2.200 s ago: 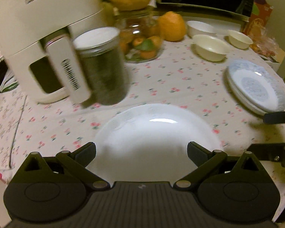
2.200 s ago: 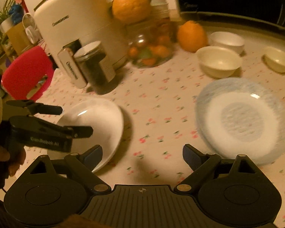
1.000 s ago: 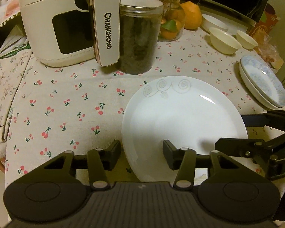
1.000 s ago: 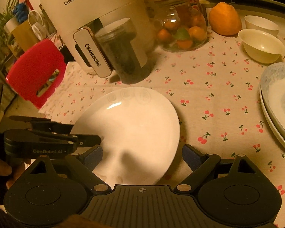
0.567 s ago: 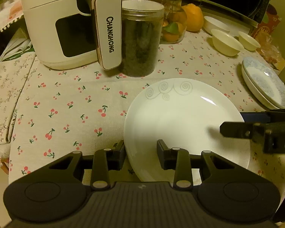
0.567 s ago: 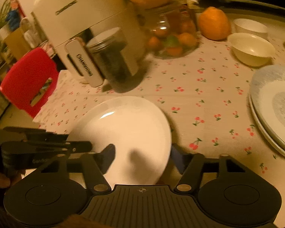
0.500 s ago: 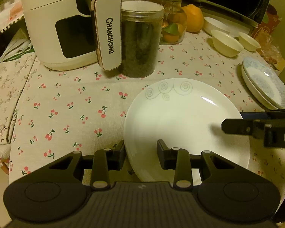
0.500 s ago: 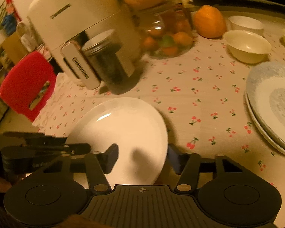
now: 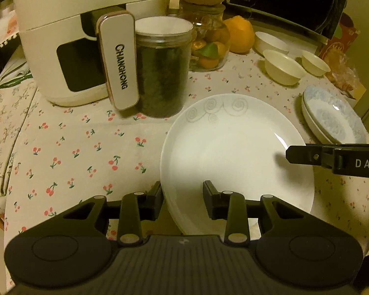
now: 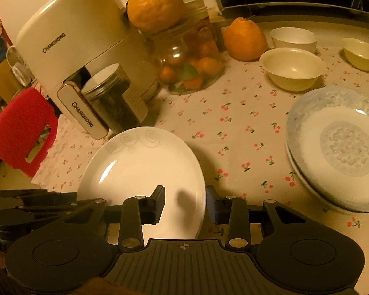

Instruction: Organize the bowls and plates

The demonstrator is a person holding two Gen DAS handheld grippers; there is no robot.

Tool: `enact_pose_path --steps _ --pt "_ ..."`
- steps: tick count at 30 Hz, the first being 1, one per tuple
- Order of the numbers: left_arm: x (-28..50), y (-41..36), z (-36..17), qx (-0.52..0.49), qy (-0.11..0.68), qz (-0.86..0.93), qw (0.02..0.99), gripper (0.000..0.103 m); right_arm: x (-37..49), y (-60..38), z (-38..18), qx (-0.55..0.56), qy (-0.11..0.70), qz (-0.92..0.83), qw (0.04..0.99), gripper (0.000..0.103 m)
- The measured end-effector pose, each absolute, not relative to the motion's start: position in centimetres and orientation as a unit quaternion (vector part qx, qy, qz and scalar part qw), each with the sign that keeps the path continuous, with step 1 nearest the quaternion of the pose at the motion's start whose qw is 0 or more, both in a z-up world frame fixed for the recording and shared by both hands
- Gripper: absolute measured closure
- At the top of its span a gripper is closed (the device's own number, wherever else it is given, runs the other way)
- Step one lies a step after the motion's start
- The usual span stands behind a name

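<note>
**Both grippers on the white plate, blue stack off to the right**

Biggest things first: the table [image 10: 233, 123] with the cherry cloth has an air fryer [image 9: 69, 36] at the back left, with a dark jar [image 9: 163, 73] right in front of it. The white plate [image 9: 233, 157] sits at the near edge, just in front of the jar. The blue plates [image 10: 337, 147] are stacked to its right, well apart from it, and three bowls [image 10: 291, 70] sit further back on that same side.

The left gripper [image 9: 183, 196] is clamped on the plate's near-left rim, one finger outside and one over the plate. The right gripper [image 10: 184, 201] straddles the near-right rim, and its jaws are closing with the rim between them; I can't tell if both pads press yet.

My guess is the plate goes onto the blue stack. The stack lies to the right of both hands, and the right hand is nearer, so the carry would be sideways across the bare cloth.
</note>
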State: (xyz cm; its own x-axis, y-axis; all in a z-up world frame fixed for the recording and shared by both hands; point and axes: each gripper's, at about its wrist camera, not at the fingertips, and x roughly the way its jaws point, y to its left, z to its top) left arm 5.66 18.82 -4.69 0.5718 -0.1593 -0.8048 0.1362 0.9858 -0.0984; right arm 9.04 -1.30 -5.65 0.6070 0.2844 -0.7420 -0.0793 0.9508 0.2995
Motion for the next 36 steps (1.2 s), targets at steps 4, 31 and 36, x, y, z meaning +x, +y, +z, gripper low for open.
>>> enact_pose_path --steps 4,31,36 --pt "6.0 18.3 -4.2 -0.019 0.449 -0.082 0.89 0.071 9.3 -2.2 -5.2 0.133 0.429 0.096 0.888 0.07" --pt "9.1 10.0 -2.2 -0.032 0.421 -0.135 0.897 0.071 9.9 -12.8 -2.1 0.214 0.387 0.025 0.897 0.075" --pt "10.1 8.1 -2.1 -0.035 0.418 -0.14 0.897 0.071 9.8 -14.8 -1.8 0.225 0.381 0.01 0.897 0.075"
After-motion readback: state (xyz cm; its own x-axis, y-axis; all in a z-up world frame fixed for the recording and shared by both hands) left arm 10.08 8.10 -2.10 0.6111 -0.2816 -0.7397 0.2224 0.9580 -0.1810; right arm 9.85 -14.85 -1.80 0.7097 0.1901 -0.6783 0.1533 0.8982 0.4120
